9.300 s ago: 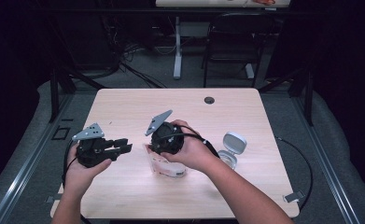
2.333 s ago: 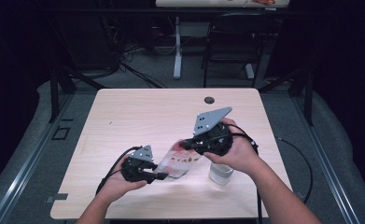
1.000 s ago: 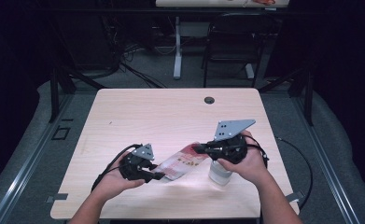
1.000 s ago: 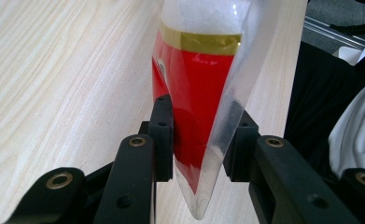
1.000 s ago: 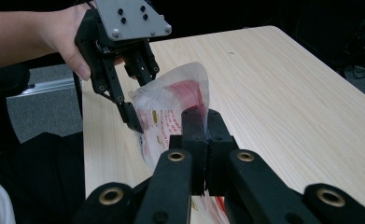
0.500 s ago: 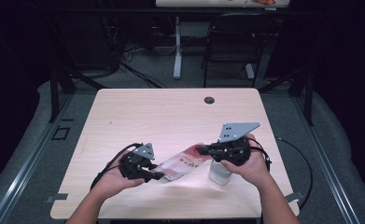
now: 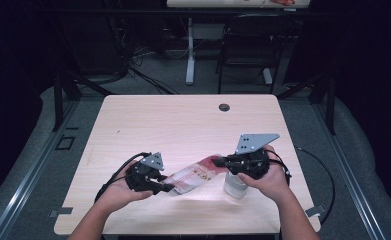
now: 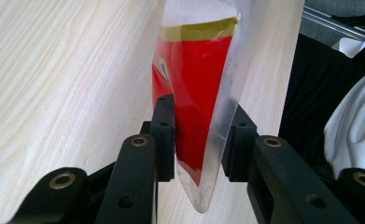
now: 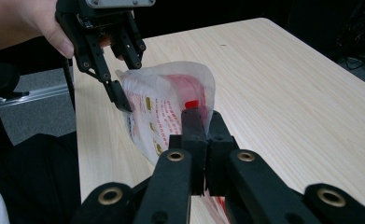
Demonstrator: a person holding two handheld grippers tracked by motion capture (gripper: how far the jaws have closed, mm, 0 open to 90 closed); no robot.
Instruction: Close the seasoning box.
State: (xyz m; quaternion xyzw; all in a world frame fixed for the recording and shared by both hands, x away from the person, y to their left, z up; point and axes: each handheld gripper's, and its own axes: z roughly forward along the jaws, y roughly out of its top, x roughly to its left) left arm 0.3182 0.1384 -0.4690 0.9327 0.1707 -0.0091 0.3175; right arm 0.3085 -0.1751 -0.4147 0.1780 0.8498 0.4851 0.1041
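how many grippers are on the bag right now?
2. The left gripper is shut on the bag's lower-left end; the right gripper is shut on its upper-right end, above a clear cup. Bag is off the table.

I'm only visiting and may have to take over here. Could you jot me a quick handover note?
Left gripper: jaws shut on one end of the red-and-clear plastic bag.
Right gripper: jaws shut on the bag's other end.
The bag hangs stretched between them above the table.
A clear jar stands under the right hand.
Done: bag lifted.
Left, probably: bring the bag to the jar.
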